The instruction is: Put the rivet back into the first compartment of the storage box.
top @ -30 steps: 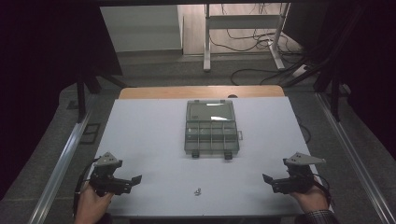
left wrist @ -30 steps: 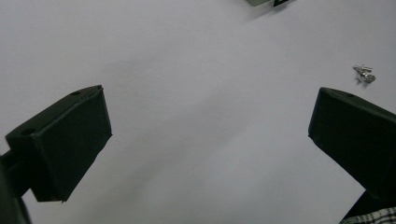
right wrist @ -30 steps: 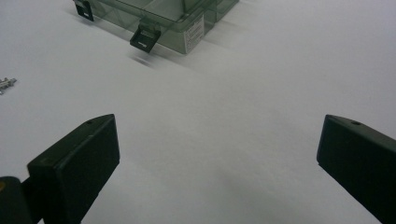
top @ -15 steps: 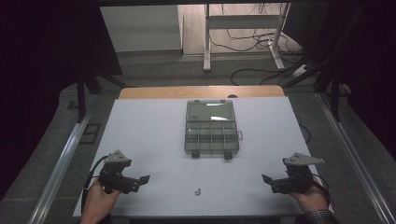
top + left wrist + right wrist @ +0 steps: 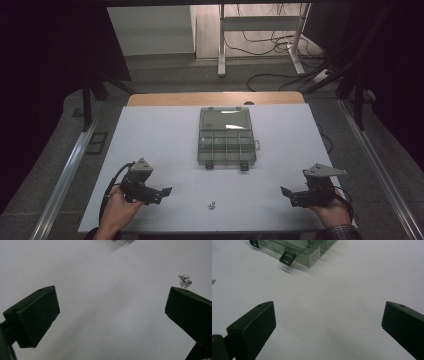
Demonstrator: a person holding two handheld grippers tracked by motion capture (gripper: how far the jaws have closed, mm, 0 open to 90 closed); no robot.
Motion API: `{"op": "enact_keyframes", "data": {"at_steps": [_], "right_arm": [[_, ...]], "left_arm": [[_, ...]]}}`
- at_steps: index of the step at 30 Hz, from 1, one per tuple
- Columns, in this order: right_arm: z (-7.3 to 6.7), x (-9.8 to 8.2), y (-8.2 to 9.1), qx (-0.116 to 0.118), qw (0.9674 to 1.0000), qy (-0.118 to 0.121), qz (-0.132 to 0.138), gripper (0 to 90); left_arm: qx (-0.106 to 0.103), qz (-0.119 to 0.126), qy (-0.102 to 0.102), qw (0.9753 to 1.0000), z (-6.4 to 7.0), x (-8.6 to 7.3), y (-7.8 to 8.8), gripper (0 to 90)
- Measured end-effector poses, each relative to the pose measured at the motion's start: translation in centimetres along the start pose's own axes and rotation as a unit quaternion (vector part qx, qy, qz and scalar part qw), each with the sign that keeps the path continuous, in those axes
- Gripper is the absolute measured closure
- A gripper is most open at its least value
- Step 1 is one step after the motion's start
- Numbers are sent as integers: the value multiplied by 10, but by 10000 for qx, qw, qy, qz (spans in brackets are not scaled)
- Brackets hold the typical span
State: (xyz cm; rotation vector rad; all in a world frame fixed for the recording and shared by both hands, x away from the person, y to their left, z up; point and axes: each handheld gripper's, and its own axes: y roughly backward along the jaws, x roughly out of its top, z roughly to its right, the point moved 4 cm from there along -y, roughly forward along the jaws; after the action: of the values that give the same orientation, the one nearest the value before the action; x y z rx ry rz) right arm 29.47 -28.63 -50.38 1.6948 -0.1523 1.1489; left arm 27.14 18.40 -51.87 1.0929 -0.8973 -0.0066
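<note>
Leftward claw (image 5: pixel 167 191) advanced toward screws (image 5: pixel 212 204), wide open, empty.

Bare table (image 5: pixel 150 140) between both grippers; only obstacles: small screws (image 5: pixel 212 204), closed organizer box (image 5: pixel 226 136) mid-table.

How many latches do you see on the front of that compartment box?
2. Both black latches hang on the near edge of the clear box: the left latch near its left corner, the right latch near its right corner. Any fastener on the far side is hidden.
</note>
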Motion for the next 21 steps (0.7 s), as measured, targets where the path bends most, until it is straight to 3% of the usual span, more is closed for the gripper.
{"op": "enact_keyframes", "data": {"at_steps": [13, 21], "right_arm": [[1, -1, -1, -24, 10000, -68, -65, 0], [4, -2, -1, -60, 9998, -170, -98, 0]], "left_arm": [[-153, -169, -233, 9995, 15, 15, -19, 0], [-272, -429, -485, 9975, 31, 25, -38, 0]]}}
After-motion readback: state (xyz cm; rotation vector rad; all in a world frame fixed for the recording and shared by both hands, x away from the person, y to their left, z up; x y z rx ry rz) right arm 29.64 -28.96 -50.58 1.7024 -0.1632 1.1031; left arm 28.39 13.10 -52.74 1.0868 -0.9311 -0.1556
